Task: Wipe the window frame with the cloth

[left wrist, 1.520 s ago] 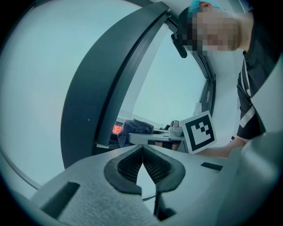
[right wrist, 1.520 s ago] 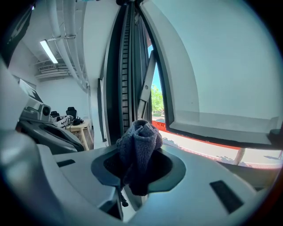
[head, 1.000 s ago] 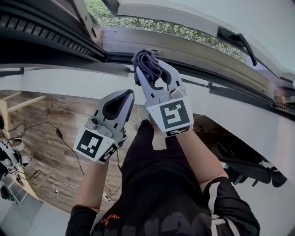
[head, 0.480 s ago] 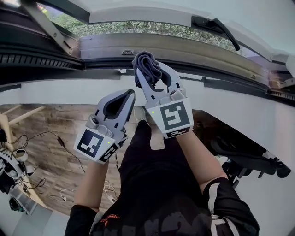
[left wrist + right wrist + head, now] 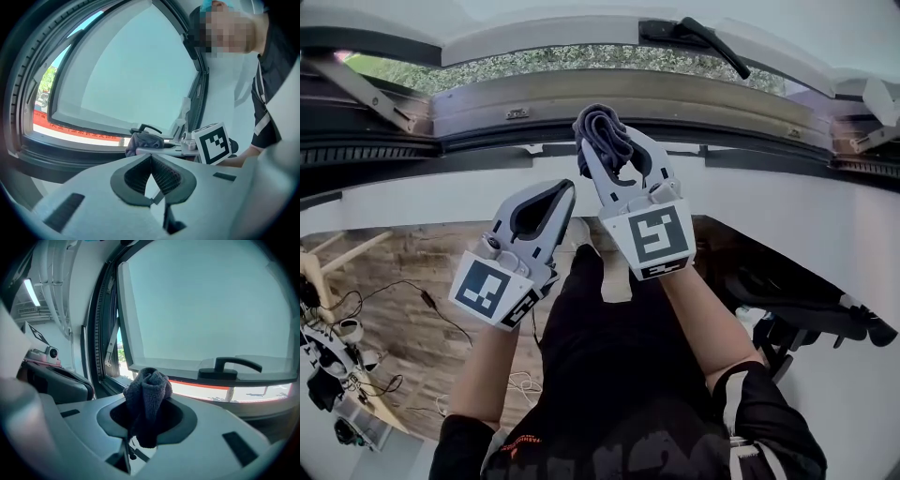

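Dark cloth (image 5: pixel 598 128) lengthwise in clamped right hand-held gripper (image 5: pixel 616 152), tip toward window frame (image 5: pixel 694 97); left hand-held gripper (image 5: pixel 563 190) closed, empty.

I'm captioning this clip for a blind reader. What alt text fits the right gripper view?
The right gripper is shut on a bunched dark grey cloth, held in front of an open window sash. The sash carries a black handle, and the dark window frame runs up the left.
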